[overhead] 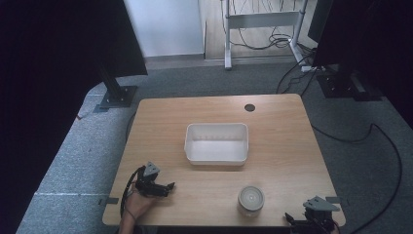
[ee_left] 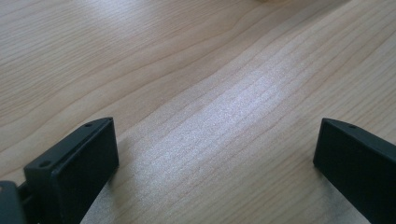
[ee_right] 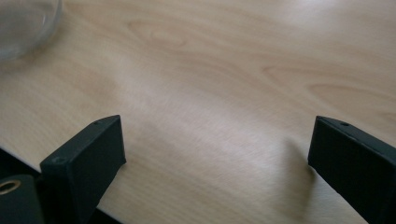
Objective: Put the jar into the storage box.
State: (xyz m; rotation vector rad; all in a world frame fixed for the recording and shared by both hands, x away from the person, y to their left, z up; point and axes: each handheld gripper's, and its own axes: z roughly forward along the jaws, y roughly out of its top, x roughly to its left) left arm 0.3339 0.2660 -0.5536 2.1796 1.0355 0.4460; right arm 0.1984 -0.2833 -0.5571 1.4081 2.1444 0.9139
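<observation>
Lab: cabled floor [overhead: 341, 131], rig stands [overhead: 114, 92]

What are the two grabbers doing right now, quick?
Left gripper: open, holding nothing.
Right gripper: open, holding nothing.

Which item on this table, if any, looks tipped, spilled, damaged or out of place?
Nothing stands out. The white bin sits level mid-table, the jar stands upright near the front edge, and both grippers are open.

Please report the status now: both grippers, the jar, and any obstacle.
Left gripper open, empty, low over the table. Right gripper open, empty, at the near edge. Glass jar upright, untouched, between them. White bin beyond; nothing in the way.
</observation>
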